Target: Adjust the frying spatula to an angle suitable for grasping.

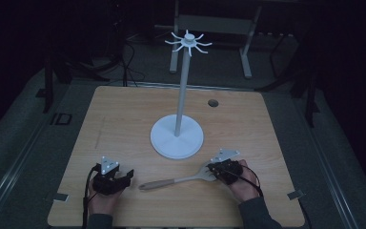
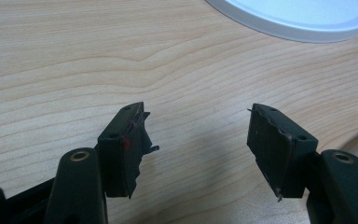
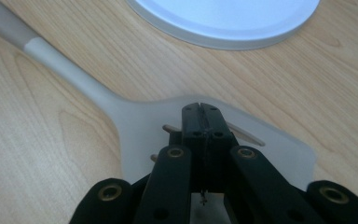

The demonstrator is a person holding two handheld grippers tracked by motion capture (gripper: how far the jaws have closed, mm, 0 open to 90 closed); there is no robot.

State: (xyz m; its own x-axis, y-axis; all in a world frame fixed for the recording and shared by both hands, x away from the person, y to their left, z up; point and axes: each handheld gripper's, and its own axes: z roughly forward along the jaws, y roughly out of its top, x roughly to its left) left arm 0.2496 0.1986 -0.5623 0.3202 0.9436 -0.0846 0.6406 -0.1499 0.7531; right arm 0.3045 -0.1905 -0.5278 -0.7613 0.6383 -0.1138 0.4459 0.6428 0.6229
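A light grey spatula (image 1: 171, 182) lies flat on the wooden table (image 1: 124, 114), handle pointing left, blade (image 3: 135, 126) to the right. My right gripper (image 1: 214, 171) is shut, its jaws pressed together with the tips (image 3: 200, 109) over the slotted blade; nothing shows between them. My left gripper (image 1: 126, 177) rests near the handle's left end, open (image 2: 198, 135) over bare wood. A white stand (image 1: 181, 90) with a round base (image 1: 177, 138) and a ring of hooks (image 1: 188, 42) on top rises at the table's middle. The base's edge (image 2: 298, 18) (image 3: 223, 18) lies just beyond both grippers.
A small round hole (image 1: 213, 102) sits in the table at the back right. Tape marks (image 1: 61, 196) (image 1: 294, 194) lie at the front corners. Dark floor and the legs of another table (image 1: 245, 52) lie beyond the far edge.
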